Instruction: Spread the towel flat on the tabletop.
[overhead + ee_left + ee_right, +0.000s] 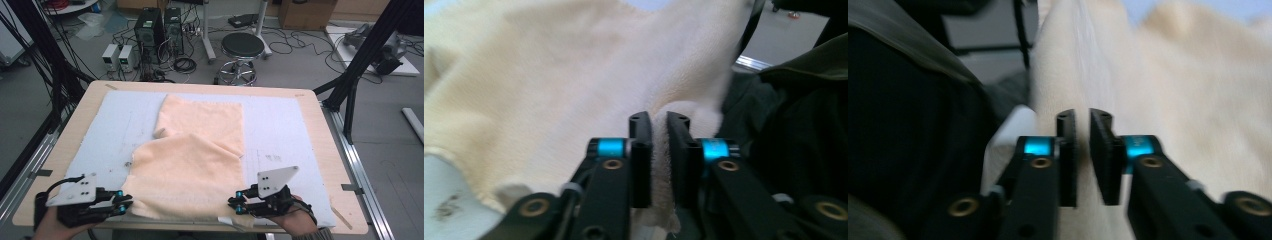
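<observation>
Peach towel rumpled mid-table, near edge apparently lifted, far part flat.

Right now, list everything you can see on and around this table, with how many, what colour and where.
towel: one, pale peach, partly folded on the mat, near edge lifted
mat: one, light blue-white, covering the tabletop
table: one, light wood
stool: one, black seat, chrome base, beyond the table
computer towers: two, black, on the floor behind
small boxes: two, white, floor at back left
cardboard box: one, brown, far back
left tongs: black with blue, pinching the towel's near left corner
right tongs: black with blue, pinching its near right corner
</observation>
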Tool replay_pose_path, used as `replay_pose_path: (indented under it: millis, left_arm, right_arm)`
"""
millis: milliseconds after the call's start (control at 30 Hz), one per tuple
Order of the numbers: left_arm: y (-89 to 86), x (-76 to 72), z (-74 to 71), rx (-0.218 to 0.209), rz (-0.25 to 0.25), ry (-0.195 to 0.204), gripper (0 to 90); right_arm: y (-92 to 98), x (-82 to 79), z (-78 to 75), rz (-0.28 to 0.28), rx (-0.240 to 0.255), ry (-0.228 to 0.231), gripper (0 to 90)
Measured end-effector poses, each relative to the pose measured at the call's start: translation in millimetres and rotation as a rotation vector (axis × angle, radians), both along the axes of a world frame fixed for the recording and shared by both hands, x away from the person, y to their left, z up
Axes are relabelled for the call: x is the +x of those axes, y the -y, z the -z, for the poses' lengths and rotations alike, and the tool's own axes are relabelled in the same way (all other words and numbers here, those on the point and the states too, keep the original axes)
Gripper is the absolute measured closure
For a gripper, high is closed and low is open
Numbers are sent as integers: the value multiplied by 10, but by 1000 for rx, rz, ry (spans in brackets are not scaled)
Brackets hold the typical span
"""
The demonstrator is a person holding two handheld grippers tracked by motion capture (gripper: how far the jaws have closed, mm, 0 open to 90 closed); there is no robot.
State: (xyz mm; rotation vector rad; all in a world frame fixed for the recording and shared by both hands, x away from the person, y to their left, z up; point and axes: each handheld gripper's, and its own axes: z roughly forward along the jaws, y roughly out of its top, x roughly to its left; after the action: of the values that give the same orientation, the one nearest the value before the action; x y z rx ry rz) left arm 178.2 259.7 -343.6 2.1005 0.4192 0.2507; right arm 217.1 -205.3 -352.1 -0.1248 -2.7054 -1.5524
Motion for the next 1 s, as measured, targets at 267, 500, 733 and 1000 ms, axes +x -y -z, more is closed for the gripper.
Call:
replay_pose_path:
  millis: [267, 500, 733, 1000]
  left_arm:
    - [48, 384, 412, -8, -68, -10, 542]
    - [254, 882, 789, 69, -109, -30, 465]
    - [311, 973, 988, 100, -106, -89, 712]
    - [285, 610, 748, 77, -11, -85, 853]
  right_arm:
    - [-85, 335, 220, 127, -116, 52, 629]
    - [-176, 822, 639, 216, -244, 8, 568]
    - [-170, 937, 857, 240, -249, -73, 850]
    - [-125, 604, 651, 161, -218, -53, 870]
